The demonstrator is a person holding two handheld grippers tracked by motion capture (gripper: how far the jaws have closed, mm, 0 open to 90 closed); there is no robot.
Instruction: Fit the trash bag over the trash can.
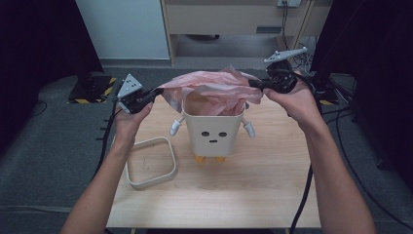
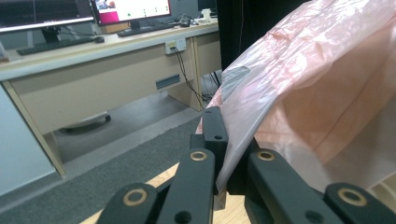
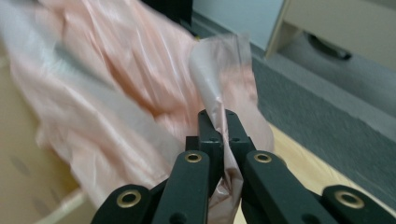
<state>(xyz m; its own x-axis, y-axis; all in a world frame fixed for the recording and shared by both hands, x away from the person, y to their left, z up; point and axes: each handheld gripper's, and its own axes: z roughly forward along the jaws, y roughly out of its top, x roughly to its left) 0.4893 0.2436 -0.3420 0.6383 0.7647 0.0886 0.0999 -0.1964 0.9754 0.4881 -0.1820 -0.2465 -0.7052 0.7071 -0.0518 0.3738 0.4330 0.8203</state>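
the pink bag (image 1: 214, 87) sits in the mouth of the little white bin (image 1: 213, 127) in the middle of the bench (image 1: 272, 195); the left claw (image 1: 158, 90) is clamped on the bag's edge at 9 o'clock; the right claw (image 1: 253, 84) is clamped on the edge at 3 o'clock; the bag stretches long from side to side between them, right over the bin; the loose white frame (image 1: 150, 163) lies at 8 o'clock, nearer the left hand (image 1: 130, 117).

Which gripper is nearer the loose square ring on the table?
Left. The left gripper is up and back from the ring on that same side, shut on the pink bag; the right gripper is across the bin.
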